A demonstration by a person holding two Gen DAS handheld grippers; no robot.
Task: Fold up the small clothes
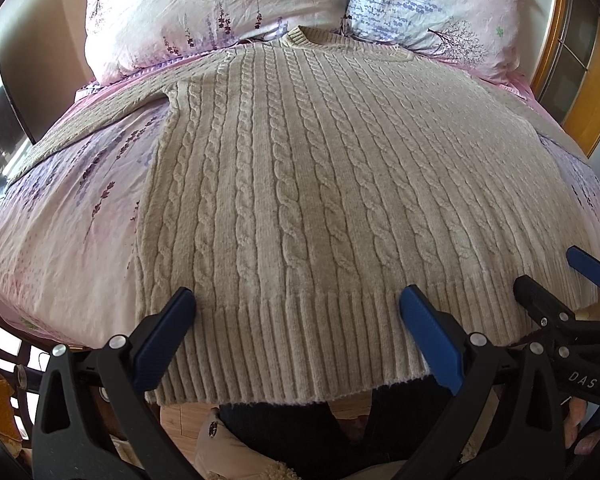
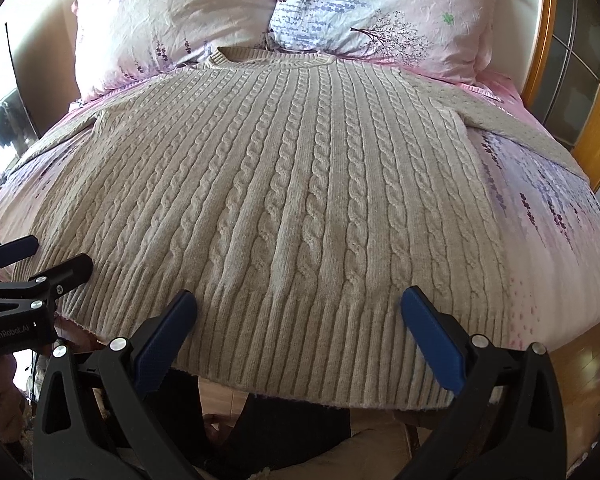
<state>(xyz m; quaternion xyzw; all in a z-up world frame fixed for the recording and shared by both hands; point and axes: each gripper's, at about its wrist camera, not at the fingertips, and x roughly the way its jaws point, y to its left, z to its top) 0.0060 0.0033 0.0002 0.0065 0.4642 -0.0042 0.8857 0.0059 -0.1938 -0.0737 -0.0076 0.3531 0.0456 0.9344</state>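
While both claws hang over the near bed edge, the left gripper (image 1: 296, 322) and right gripper (image 2: 298, 326) have their fingers spread wide apart, gripping nothing. Ahead of and beneath them, the beige cable-knit sweater (image 1: 300, 184) lies flat on the floral bedsheet (image 1: 72, 216), its ribbed hem (image 2: 300, 344) between each claw's fingers, its collar toward two pillows (image 2: 172, 16).

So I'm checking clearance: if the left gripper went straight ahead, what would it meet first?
Most likely the sweater: the open left gripper sits at its ribbed hem. Height above the knit is unclear.
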